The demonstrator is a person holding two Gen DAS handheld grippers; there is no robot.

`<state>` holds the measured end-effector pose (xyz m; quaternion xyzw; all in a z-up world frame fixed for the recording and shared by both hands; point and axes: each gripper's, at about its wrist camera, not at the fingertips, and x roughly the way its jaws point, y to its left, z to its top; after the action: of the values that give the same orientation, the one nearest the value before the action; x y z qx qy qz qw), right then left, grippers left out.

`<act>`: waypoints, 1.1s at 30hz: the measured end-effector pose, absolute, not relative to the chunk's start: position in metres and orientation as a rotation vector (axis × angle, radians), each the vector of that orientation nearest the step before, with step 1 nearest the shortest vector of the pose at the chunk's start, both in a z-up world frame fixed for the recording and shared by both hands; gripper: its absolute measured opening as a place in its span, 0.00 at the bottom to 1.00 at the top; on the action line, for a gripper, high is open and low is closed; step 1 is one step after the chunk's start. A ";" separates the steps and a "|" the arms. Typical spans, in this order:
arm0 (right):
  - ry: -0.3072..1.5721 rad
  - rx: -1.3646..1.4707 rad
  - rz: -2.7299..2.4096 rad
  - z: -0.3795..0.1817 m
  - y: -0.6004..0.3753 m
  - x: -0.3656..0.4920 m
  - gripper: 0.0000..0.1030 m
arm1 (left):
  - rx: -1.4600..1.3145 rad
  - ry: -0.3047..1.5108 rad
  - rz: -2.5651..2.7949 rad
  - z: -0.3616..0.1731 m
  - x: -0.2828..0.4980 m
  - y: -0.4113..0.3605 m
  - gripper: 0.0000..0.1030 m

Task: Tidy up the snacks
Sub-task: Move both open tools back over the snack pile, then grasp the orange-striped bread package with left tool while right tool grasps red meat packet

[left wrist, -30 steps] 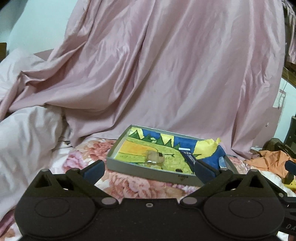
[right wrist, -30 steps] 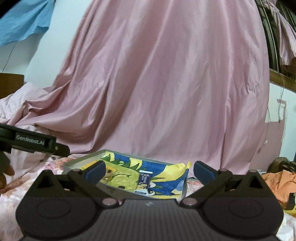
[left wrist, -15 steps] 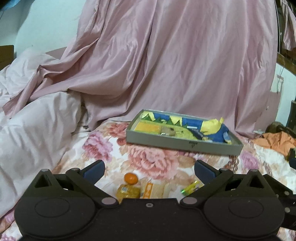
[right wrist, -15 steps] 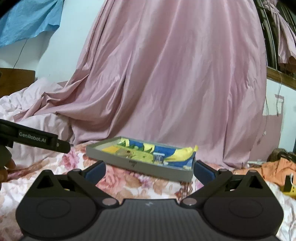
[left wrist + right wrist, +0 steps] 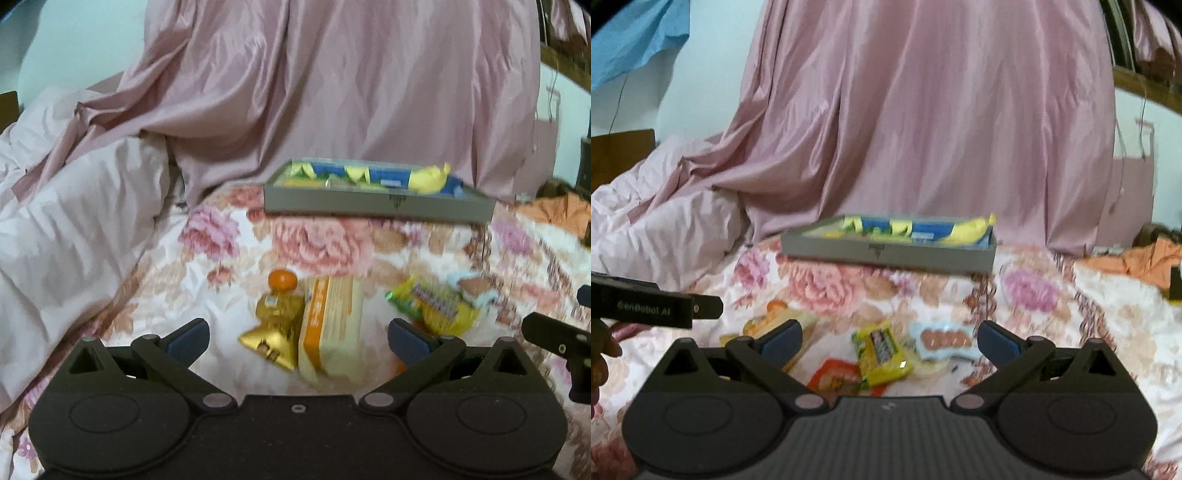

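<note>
Snacks lie near on the floral bed: orange box [image 5: 330,325] with its long axis running near-to-far, yellow packet [image 5: 881,352] rightward. Gray tray [image 5: 376,201] sits farther. Left gripper [image 5: 298,338] and right gripper [image 5: 888,338] gape, empty.

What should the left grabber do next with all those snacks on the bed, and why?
Probably lower the left gripper onto the orange-and-cream box. Its jaws are open and empty, and that box lies almost straight ahead between them on the flowery bedspread, beside the gold pouch. The grey tray farther back already holds some snacks, so this one likely goes there too.
</note>
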<state>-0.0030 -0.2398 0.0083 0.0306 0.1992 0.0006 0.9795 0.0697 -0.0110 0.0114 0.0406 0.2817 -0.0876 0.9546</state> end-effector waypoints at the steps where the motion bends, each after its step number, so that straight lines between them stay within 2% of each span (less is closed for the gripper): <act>1: 0.418 0.067 0.007 0.004 -0.239 -0.002 1.00 | 0.090 0.584 -0.179 0.007 0.070 -0.011 0.99; 12: 0.584 0.060 0.038 -0.026 -0.228 0.023 1.00 | 0.165 0.703 -0.214 -0.033 0.095 -0.013 0.99; 33: 0.721 0.083 0.071 -0.067 -0.195 0.065 1.00 | 0.220 0.650 -0.302 -0.050 0.126 -0.030 0.99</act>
<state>0.0654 -0.1951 -0.0668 0.0407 0.3525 0.0345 0.9343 0.1263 -0.0303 -0.0501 0.1076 0.3175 -0.1475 0.9305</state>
